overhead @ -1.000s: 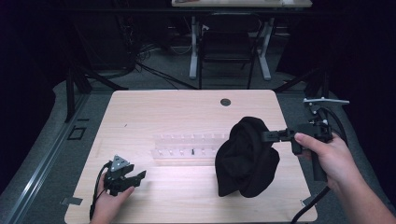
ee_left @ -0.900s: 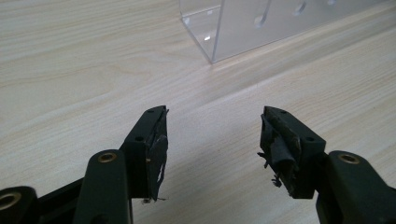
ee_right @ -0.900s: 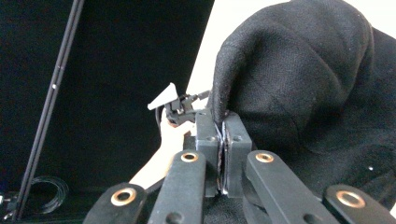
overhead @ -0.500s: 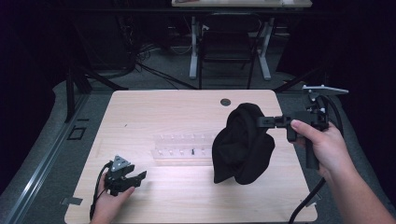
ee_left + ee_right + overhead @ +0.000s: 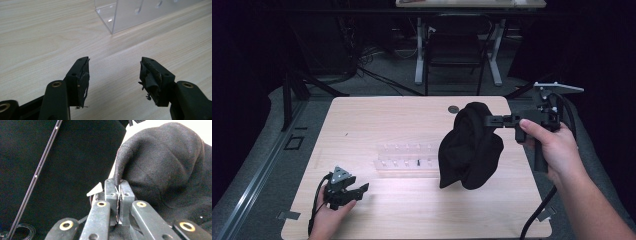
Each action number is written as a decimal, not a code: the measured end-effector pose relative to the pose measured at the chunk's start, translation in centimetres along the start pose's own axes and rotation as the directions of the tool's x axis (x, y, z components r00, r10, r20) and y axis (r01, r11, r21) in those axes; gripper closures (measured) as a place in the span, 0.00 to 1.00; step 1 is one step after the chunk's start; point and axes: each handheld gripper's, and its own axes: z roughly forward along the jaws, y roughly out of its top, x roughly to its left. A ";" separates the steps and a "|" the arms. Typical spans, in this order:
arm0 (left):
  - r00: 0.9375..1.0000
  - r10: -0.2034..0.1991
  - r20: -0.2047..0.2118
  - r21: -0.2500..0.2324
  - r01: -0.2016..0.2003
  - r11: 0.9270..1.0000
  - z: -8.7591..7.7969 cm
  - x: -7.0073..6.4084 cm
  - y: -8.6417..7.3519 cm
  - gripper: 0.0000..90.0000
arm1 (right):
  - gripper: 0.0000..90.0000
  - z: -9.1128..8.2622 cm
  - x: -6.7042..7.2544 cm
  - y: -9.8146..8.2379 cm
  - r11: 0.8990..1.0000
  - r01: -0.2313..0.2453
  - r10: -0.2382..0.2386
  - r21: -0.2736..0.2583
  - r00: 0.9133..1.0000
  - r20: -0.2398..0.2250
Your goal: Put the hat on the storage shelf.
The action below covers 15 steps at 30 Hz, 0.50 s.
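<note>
A black cloth (image 5: 469, 147) hangs in the air over the right part of the wooden table (image 5: 377, 120), pinched at its top edge by my right gripper (image 5: 490, 120). In the right gripper view the jaws are pressed together on a fold of the black cloth (image 5: 160, 165), the right gripper (image 5: 118, 183) shut on it. My left gripper (image 5: 362, 190) rests low at the table's front left, held by a hand. Its jaws stand wide apart over bare wood, the left gripper (image 5: 113, 66) holding nothing.
A clear plastic rack (image 5: 404, 160) lies at the table's middle, left of the hanging cloth; its corner (image 5: 117, 15) shows ahead of the left jaws. A small dark round disc (image 5: 453, 108) sits near the far edge. Desk legs and cables stand beyond the table.
The right gripper has lifted the cloth higher and carried it slightly leftward and away, so it hangs longer off the table. The left gripper has stayed put.
</note>
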 end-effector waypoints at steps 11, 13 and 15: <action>1.000 0.001 -0.001 0.002 -0.001 1.000 0.1 -0.1 0.0 0.46 | 0.98 0.8 0.1 1.1 0.999 0.014 -0.013 -0.033 0.999 0.032; 1.000 0.000 0.000 0.002 0.000 1.000 0.0 0.0 0.0 0.46 | 0.98 1.0 0.1 1.4 0.999 0.013 -0.012 -0.037 0.999 0.032; 1.000 -0.002 0.001 0.001 0.002 1.000 0.1 0.0 0.0 0.46 | 0.98 1.1 0.1 1.6 0.999 0.012 -0.011 -0.040 0.999 0.032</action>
